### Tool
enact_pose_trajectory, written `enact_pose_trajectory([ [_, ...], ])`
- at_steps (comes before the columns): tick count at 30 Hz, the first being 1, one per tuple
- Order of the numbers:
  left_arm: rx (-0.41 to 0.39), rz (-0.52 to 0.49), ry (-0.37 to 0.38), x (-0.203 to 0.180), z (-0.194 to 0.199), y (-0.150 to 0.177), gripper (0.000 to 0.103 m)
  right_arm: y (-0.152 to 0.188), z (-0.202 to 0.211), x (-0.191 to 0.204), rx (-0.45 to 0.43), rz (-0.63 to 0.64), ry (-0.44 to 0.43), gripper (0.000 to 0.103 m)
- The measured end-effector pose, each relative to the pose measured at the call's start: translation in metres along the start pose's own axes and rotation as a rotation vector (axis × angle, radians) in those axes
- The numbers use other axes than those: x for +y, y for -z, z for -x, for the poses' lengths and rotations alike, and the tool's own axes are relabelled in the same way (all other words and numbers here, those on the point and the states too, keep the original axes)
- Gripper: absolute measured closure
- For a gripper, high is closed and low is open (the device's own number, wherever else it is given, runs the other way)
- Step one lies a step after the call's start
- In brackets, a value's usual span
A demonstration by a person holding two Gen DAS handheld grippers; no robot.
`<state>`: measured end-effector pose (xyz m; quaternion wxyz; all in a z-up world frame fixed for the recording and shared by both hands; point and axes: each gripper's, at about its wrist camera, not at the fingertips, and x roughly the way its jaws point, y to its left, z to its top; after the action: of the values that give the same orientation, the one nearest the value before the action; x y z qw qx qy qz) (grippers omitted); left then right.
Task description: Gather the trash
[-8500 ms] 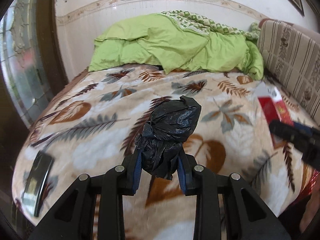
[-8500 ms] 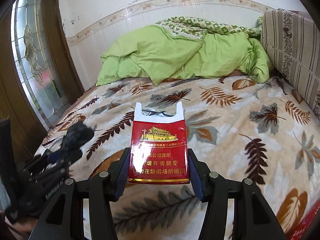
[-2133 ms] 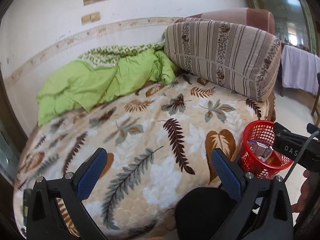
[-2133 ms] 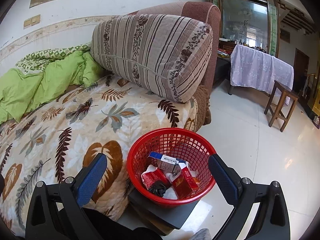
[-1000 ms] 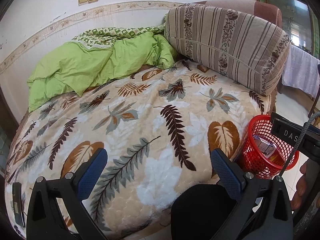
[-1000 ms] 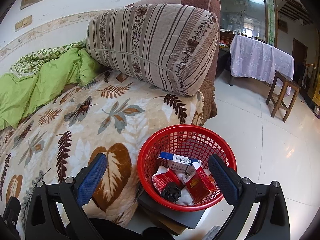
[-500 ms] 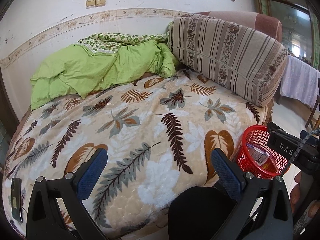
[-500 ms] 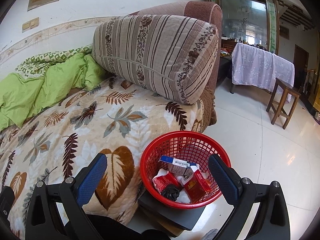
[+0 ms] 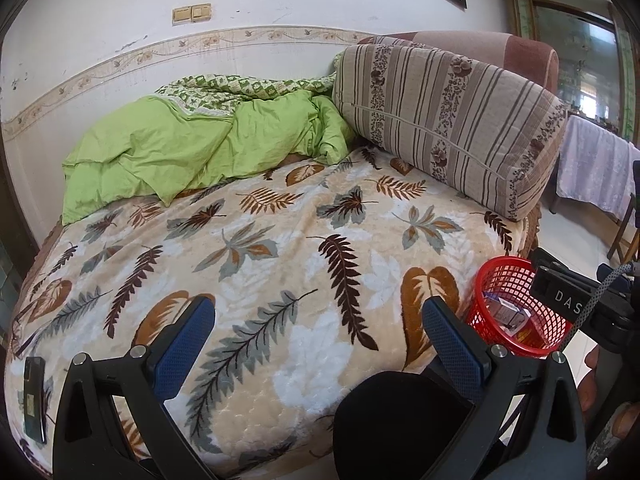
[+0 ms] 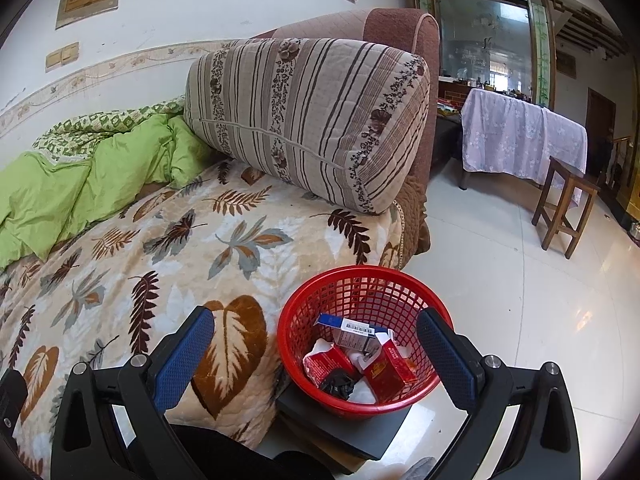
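Note:
A red mesh basket [image 10: 400, 288] stands on a dark block beside the bed's near right corner; it also shows in the left wrist view [image 9: 504, 280]. It holds red cigarette packs [image 10: 390, 368], a blue-and-white box [image 10: 352, 332], white paper and a crumpled black bag [image 10: 338, 384]. My right gripper [image 10: 316, 344] is open and empty, just above and in front of the basket. My left gripper [image 9: 320, 340] is open and empty over the near edge of the leaf-print blanket [image 9: 280, 260].
A green quilt [image 9: 192, 152] lies at the back of the bed and a striped bolster [image 9: 448, 120] at its right. A dark phone [image 9: 34, 396] lies at the bed's near left edge. A wooden stool [image 10: 564, 204] and a cloth-covered table [image 10: 520, 136] stand on the tiled floor.
Over the last second both grippers stayed open and empty and shifted only slightly. 8.5 s ago the left held the black bag and the right a red pack; both now lie in the basket.

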<state>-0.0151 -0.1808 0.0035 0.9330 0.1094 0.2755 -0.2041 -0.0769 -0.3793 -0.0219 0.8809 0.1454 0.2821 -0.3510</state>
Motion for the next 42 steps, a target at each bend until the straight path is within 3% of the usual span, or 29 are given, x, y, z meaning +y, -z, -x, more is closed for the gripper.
enact_pose_trajectory([
  [42,0.016,0.004,0.015,0.001,-0.005,0.001,0.000,0.004,-0.008,0.011,0.012,0.033,-0.021,0.001],
])
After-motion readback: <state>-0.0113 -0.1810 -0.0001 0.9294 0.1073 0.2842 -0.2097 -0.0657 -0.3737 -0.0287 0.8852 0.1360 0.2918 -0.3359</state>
